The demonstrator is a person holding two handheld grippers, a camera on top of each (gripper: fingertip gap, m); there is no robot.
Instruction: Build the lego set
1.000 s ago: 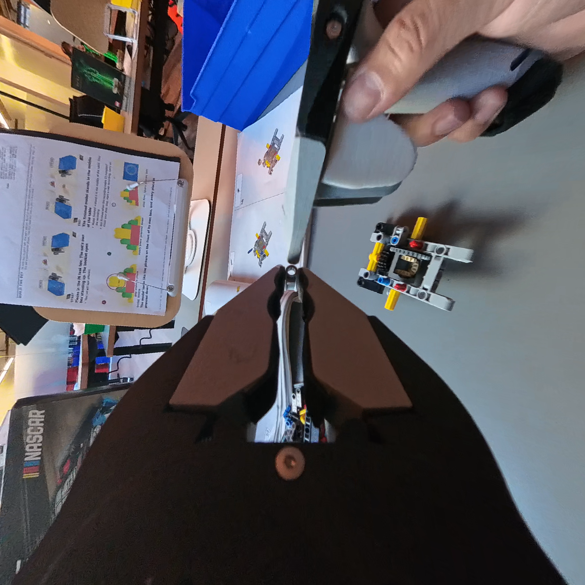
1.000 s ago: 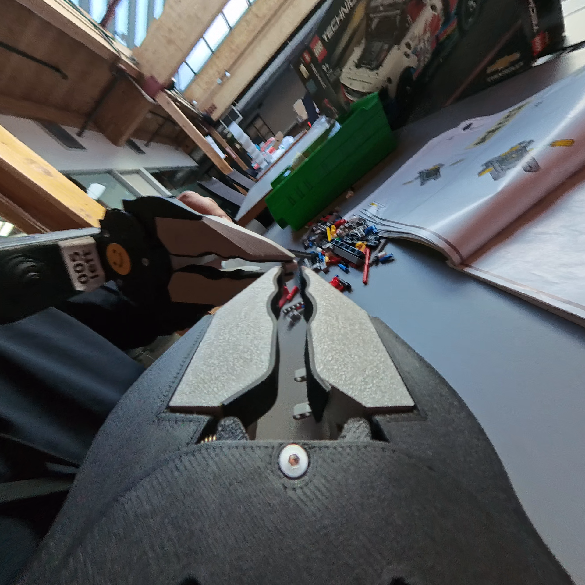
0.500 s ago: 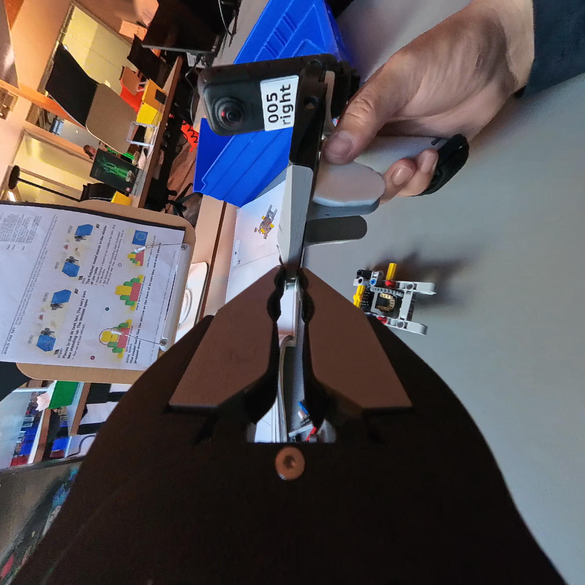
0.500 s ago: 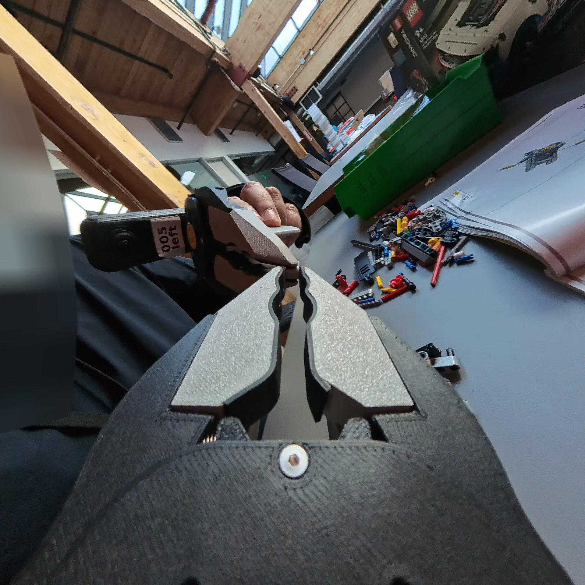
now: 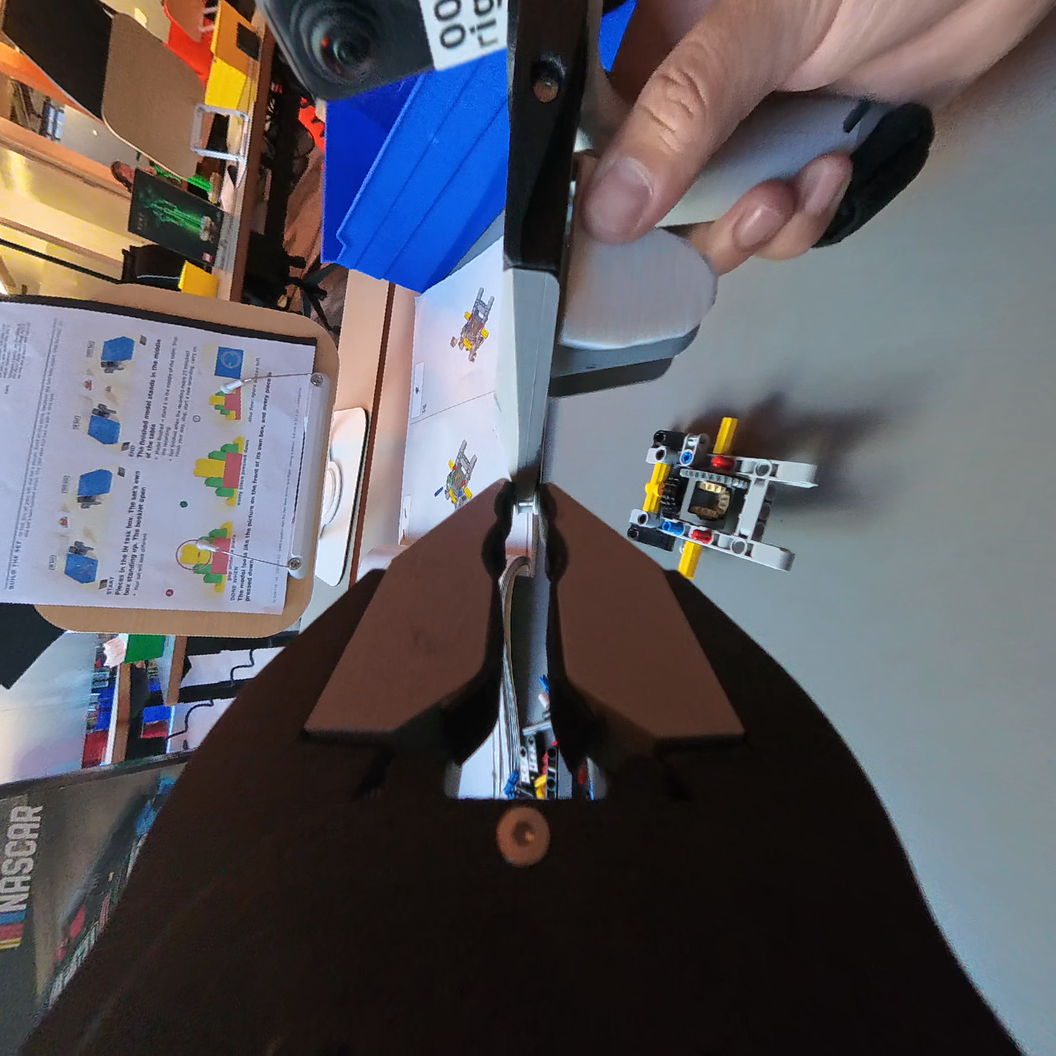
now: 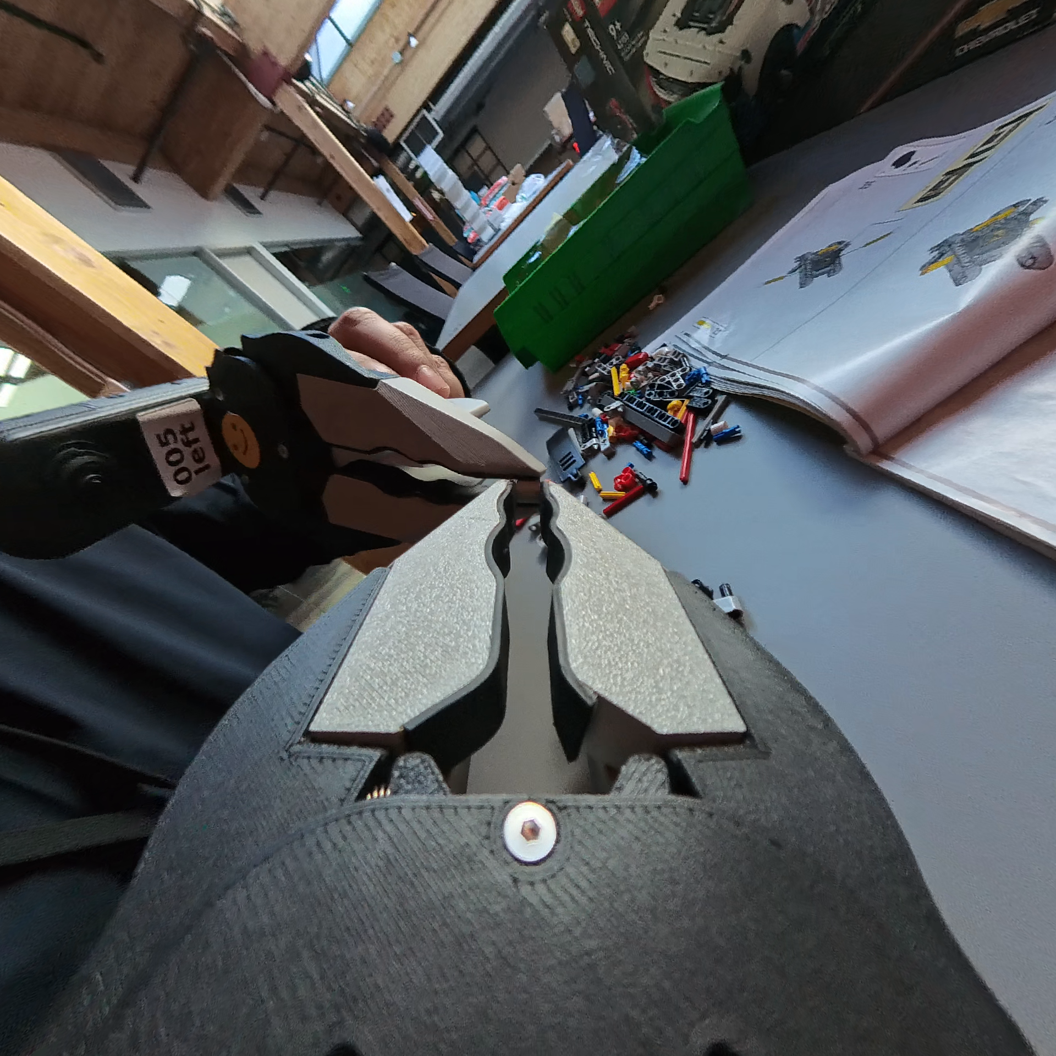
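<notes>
A small grey piece (image 5: 524, 506) is sitting at the tips of the left gripper (image 5: 524, 497), whose fingers are nearly closed and pinching it. The right gripper (image 6: 527, 490) is meeting it tip to tip, its fingers closing on a small dark part there (probably the same piece, so both can work on it in the air). A grey model (image 5: 717, 497) is lying on the table (image 5: 914, 628) at 3 o'clock in the left view. In the right view loose parts (image 6: 640, 400) are lying at 1 o'clock, beside a booklet (image 6: 886, 274) and a green bin (image 6: 628, 240).
</notes>
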